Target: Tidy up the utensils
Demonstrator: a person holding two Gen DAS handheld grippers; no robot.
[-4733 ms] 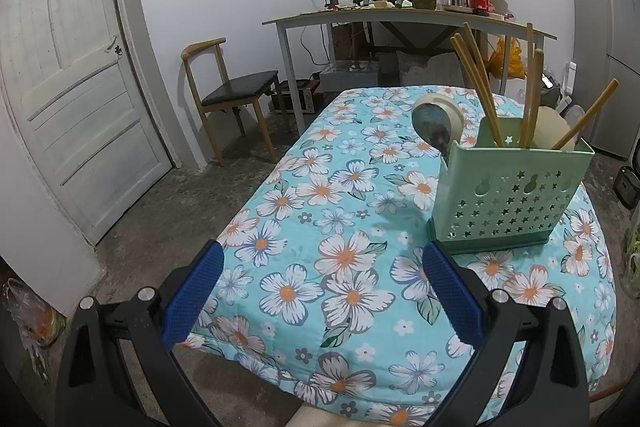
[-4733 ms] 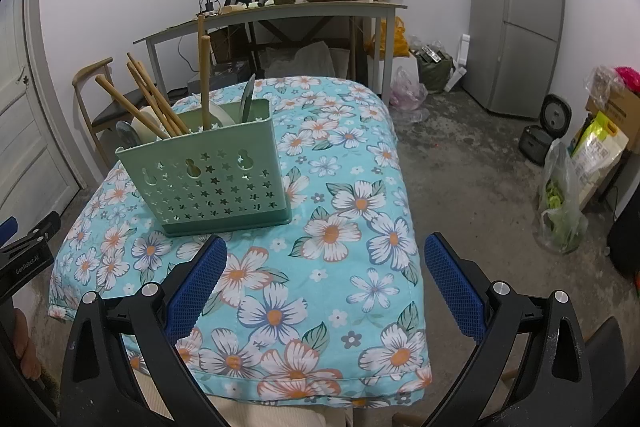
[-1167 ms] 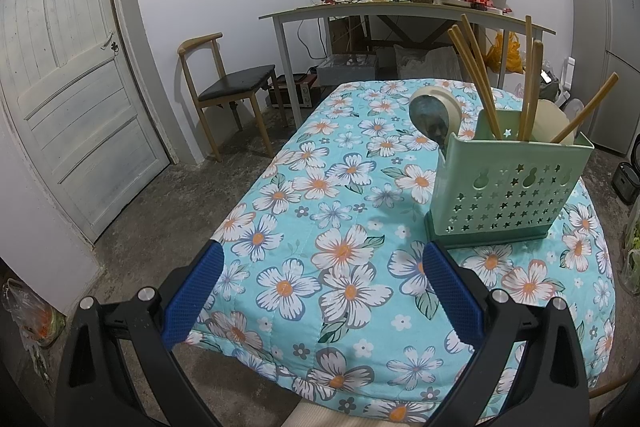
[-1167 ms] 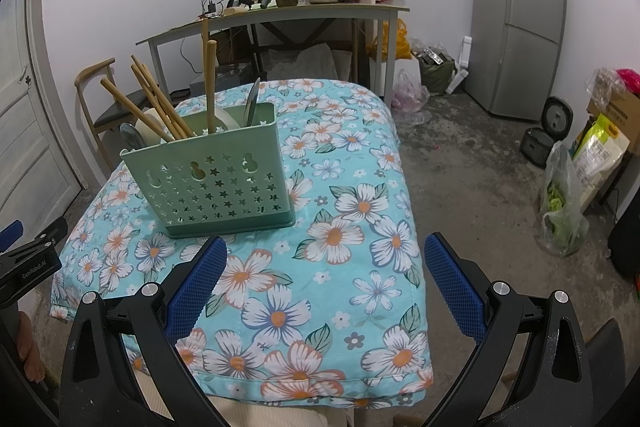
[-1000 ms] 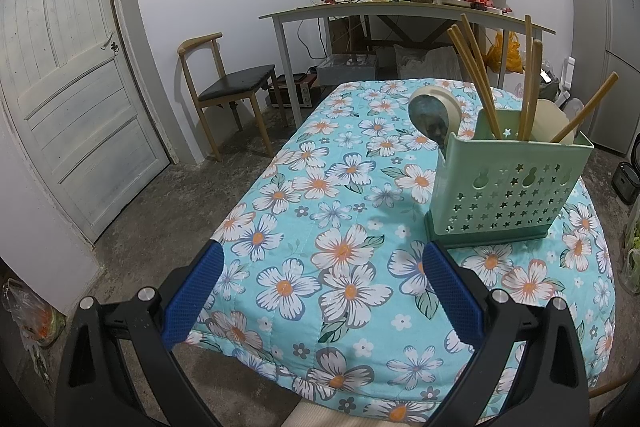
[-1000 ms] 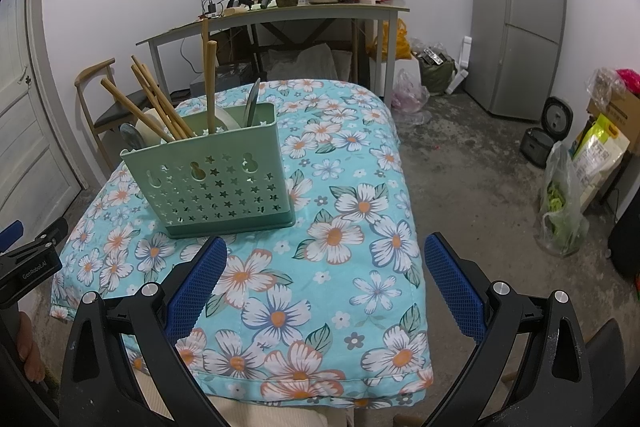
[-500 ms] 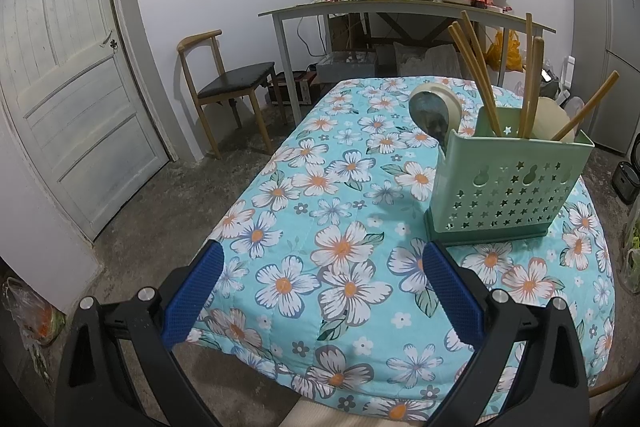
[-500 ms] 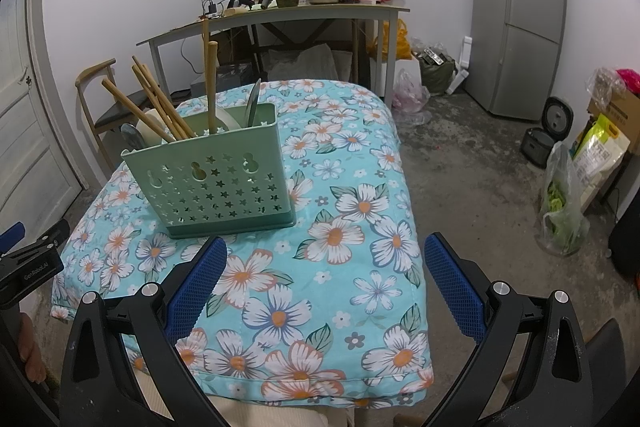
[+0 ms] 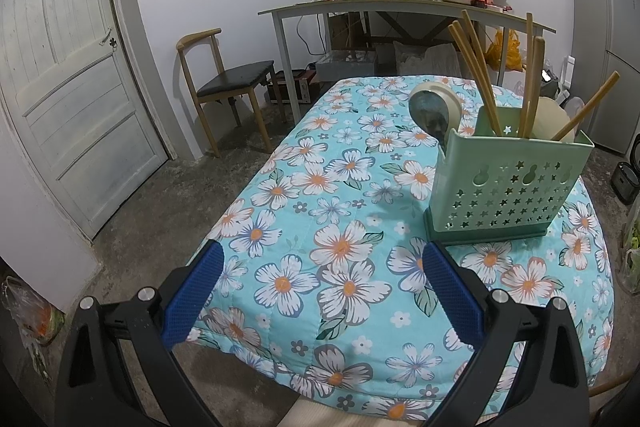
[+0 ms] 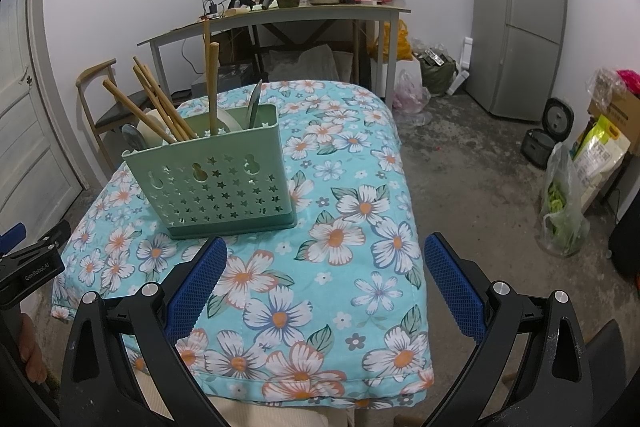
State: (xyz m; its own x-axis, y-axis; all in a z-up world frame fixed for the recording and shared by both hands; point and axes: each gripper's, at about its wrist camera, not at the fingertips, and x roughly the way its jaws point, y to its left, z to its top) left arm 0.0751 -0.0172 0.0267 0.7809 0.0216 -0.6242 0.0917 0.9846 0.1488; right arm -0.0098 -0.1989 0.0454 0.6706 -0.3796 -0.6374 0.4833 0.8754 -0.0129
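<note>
A pale green utensil caddy (image 9: 508,187) with star cut-outs stands on the floral tablecloth (image 9: 340,227). It also shows in the right wrist view (image 10: 216,183). Several wooden chopsticks (image 9: 476,75) and wooden-handled utensils (image 10: 214,87) stand in it, with a metal spoon (image 9: 432,117) at its left end. My left gripper (image 9: 320,291) is open and empty, held over the table's near edge, left of the caddy. My right gripper (image 10: 324,287) is open and empty, in front of and right of the caddy.
A wooden chair (image 9: 224,79) and a white door (image 9: 68,87) are to the left. A cluttered desk (image 9: 400,11) stands behind the table. A grey fridge (image 10: 520,23) and bags (image 10: 568,203) sit on the floor at right.
Both grippers have drifted back very slightly from the table. The caddy and utensils have not moved.
</note>
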